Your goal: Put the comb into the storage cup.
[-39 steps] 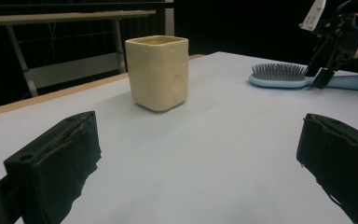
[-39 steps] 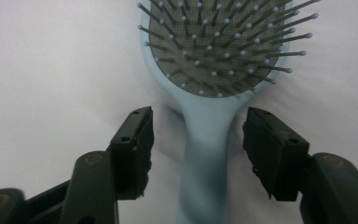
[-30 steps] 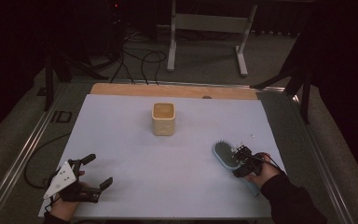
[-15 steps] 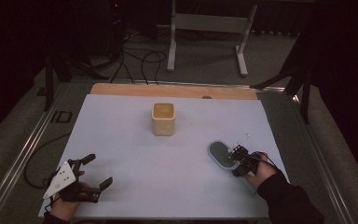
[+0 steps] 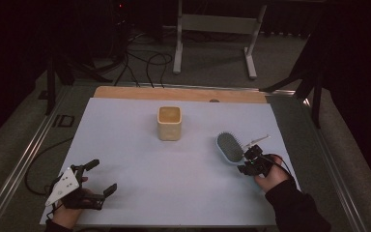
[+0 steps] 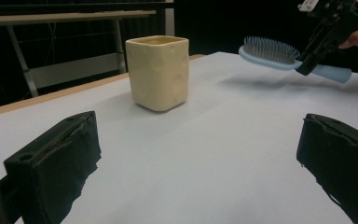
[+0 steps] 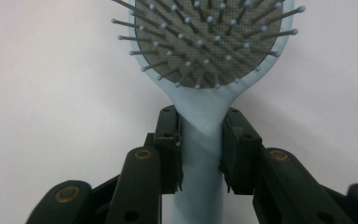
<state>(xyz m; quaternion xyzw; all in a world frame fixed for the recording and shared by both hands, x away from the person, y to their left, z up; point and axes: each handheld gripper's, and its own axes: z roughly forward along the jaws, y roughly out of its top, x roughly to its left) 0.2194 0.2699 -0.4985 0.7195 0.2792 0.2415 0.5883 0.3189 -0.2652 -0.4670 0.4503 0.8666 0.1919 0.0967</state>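
1. My right gripper (image 7: 200, 140) had just been closing, and its jaws clamped the handle of the blue hairbrush (image 7: 205, 70).
2. The hairbrush hung clear above the table (image 5: 125, 145), bristles up, head toward 11 o'clock from my right hand (image 5: 270, 176).
3. A cream cup (image 5: 169, 123) stood near the table's middle, at 10 o'clock from the hairbrush.
4. My left gripper (image 5: 99, 178) rested at the near-left corner, jaws wide apart, holding nothing.

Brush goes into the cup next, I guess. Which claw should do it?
Right. The right claw already clamps the hairbrush by its handle, lifted off the table. The left claw sits open, farther from the cup.
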